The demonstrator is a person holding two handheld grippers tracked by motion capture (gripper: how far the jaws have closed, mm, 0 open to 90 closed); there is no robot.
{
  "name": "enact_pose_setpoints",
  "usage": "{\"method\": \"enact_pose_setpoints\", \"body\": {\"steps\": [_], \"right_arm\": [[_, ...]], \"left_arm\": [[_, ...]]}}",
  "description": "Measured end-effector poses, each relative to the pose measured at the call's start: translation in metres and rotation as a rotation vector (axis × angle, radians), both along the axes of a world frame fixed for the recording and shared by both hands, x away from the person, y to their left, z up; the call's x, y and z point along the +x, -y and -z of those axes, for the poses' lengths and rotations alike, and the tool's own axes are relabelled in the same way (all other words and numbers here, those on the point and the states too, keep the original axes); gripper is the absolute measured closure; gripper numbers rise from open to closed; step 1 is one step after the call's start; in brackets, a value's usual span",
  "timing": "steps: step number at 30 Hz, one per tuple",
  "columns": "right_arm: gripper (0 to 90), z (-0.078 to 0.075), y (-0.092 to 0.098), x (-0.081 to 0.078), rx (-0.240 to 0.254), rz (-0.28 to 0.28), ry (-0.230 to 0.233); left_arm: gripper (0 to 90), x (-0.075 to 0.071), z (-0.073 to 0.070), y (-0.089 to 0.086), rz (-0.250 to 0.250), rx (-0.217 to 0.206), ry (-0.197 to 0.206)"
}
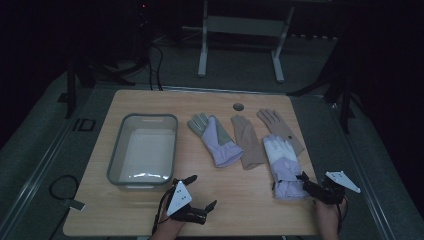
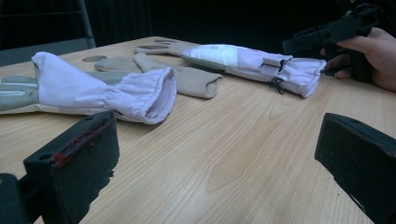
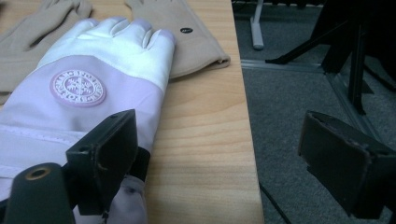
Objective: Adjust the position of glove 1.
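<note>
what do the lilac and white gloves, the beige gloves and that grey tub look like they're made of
Lilac and white padded glove: seemingly smooth synthetic fabric with a slight sheen, a moulded round badge and a gathered cuff. Beige thin gloves: soft matte knit or suede-like cloth, lying limp and flat. Grey rectangular tub: probably translucent plastic, with glossy walls and rounded corners. Light tabletop: wood-grain, possibly laminate.

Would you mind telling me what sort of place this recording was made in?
Probably a lab or studio set up for recording: a lone wooden table on grey carpet, dark surroundings, stand legs behind, and gloves and a plastic tub laid out as props.
</note>
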State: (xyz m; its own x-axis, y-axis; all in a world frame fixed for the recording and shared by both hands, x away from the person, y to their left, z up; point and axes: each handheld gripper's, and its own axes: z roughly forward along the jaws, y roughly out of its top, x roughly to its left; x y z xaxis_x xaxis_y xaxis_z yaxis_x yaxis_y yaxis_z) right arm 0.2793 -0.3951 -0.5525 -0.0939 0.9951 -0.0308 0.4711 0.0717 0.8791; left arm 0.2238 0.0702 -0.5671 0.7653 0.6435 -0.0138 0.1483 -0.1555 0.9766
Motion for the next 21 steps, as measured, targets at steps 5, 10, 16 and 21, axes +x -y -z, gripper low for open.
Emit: {"method": "enact_pose_setpoints", "body": {"steps": [5, 10, 16, 21], "right_arm": [[11.7, 0.0, 0.0, 0.0, 0.002, -0.002, -0.016], [11.7, -0.004, -0.001, 0.001, 0.033, -0.044, -0.05], [11.7, -0.029, -0.011, 0.002, 0.023, -0.098, -0.041], [11.6, -0.049, -0.017, 0.008, 0.03, -0.124, -0.023]], "left_arm": [[0.0, 0.001, 0.0, -0.001, 0.001, -0.005, -0.006], [0.0, 0.0, 0.0, 0.0, -0.002, -0.001, -0.003], [0.0, 0.0, 0.0, -0.001, -0.001, -0.007, -0.002], [0.0, 0.0, 0.0, -0.001, 0.0, -0.008, -0.001]]}}
